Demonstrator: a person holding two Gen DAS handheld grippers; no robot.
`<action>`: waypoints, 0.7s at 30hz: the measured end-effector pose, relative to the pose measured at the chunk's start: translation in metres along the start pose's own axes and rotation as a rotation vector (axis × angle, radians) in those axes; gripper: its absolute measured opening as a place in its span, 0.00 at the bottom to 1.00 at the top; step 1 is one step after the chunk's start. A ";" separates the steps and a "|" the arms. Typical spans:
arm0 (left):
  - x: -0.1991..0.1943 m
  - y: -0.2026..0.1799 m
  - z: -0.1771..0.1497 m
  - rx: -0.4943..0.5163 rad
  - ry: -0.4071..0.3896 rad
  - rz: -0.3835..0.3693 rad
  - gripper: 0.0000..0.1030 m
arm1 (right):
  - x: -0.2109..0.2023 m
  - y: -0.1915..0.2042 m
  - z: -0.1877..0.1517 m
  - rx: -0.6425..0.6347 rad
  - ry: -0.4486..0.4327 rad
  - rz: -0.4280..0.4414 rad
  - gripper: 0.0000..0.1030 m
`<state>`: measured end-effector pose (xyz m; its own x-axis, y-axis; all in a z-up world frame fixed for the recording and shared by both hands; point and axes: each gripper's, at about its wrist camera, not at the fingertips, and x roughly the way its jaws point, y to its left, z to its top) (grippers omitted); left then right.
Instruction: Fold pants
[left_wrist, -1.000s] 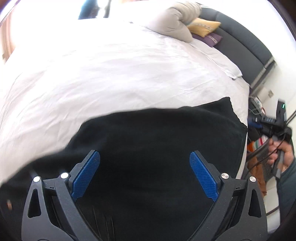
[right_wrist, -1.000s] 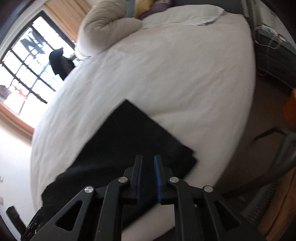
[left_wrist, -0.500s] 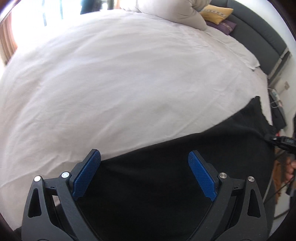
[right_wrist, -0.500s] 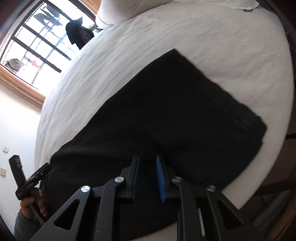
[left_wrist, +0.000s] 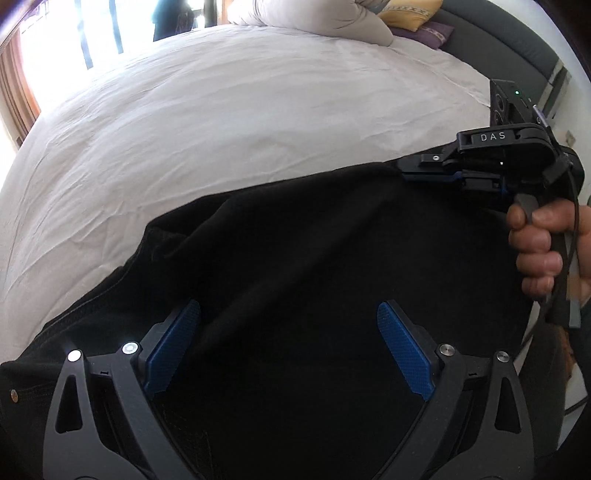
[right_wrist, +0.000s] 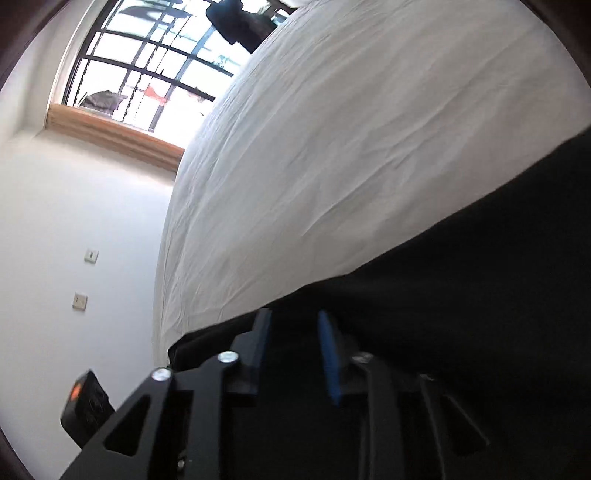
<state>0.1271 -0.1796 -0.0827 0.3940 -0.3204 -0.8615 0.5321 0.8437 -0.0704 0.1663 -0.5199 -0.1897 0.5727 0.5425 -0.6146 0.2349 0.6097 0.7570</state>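
Black pants (left_wrist: 314, 266) lie on the white bed (left_wrist: 221, 122), partly folded, with a fold line running across them. My left gripper (left_wrist: 288, 343) is open, its blue pads spread wide just above the black cloth. In the left wrist view my right gripper (left_wrist: 413, 173) comes in from the right, its fingers closed on the far edge of the pants. In the right wrist view the right gripper (right_wrist: 293, 332) has its fingers close together with black cloth (right_wrist: 461, 295) between and around them, at the edge against the white sheet (right_wrist: 351, 147).
A rolled beige duvet (left_wrist: 314, 18), a yellow pillow (left_wrist: 413, 13) and a purple pillow (left_wrist: 436, 31) lie at the head of the bed by the dark headboard (left_wrist: 517, 40). A window (right_wrist: 147, 74) and white wall (right_wrist: 74, 240) stand beyond the bed's edge.
My right gripper has carried the pants' edge over toward the left side, laying cloth across itself. My left gripper stayed open over the pants. The right camera has dropped close to the cloth.
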 end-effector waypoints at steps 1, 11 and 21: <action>-0.003 -0.001 -0.003 -0.009 0.001 -0.009 0.94 | -0.010 -0.014 0.001 0.047 -0.029 -0.006 0.00; -0.004 -0.026 -0.039 0.013 0.020 0.002 0.95 | -0.180 -0.173 -0.047 0.367 -0.365 -0.097 0.00; -0.020 -0.037 -0.064 0.012 0.037 0.016 0.95 | -0.199 -0.092 -0.075 0.223 -0.394 -0.075 0.39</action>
<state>0.0518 -0.1772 -0.0951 0.3747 -0.2903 -0.8805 0.5349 0.8434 -0.0505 -0.0278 -0.6402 -0.1538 0.7926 0.2145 -0.5708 0.4253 0.4763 0.7696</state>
